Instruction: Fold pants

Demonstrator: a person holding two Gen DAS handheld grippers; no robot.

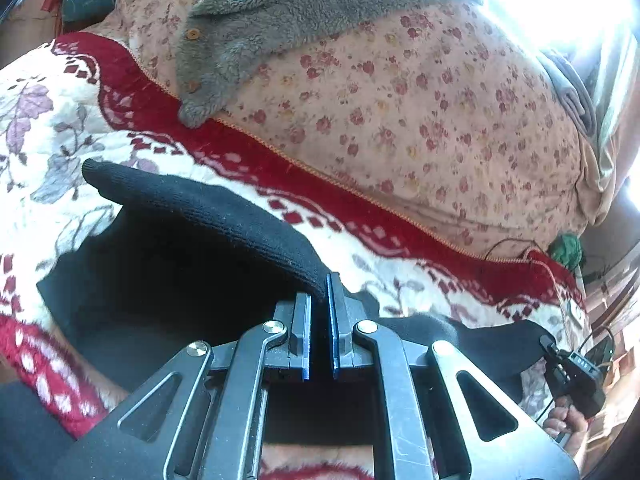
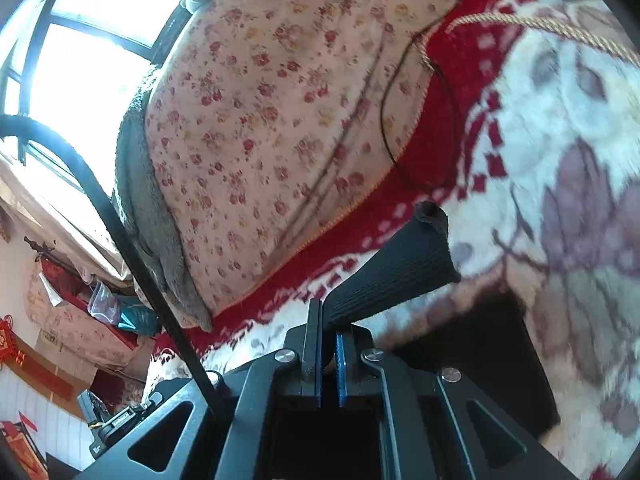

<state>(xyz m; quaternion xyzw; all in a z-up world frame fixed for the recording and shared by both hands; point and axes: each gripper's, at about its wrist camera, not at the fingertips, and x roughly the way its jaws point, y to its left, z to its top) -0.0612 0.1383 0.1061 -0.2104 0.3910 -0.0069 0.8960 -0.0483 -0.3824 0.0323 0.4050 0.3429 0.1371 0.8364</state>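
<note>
**Both jaws clamped on the black pants, lifted over the bed**

Right now you are holding the black pants [image 1: 168,248] off the bed [image 1: 48,128] with both tools. Your left gripper [image 1: 320,304] is pinching a ribbed knit edge of the pants, jaws clenched on the cloth; from there the ribbed band is running up and to the left in the left wrist view, ending in a rounded corner, with the rest of the fabric hanging dark below it. Your right gripper [image 2: 329,334] is also clamping the garment [image 2: 396,272], jaws closed on a ribbed section that is stretching up and to the right in the right wrist view to a narrow folded tip. The long axis between the two grips cannot be judged from these views.

Under the pants, the red and white floral blanket is covering the bed. Beyond it a pink flowered quilt [image 1: 420,92] is lying in a heap, with a grey fleece garment [image 1: 256,28] draped over its top.
</note>
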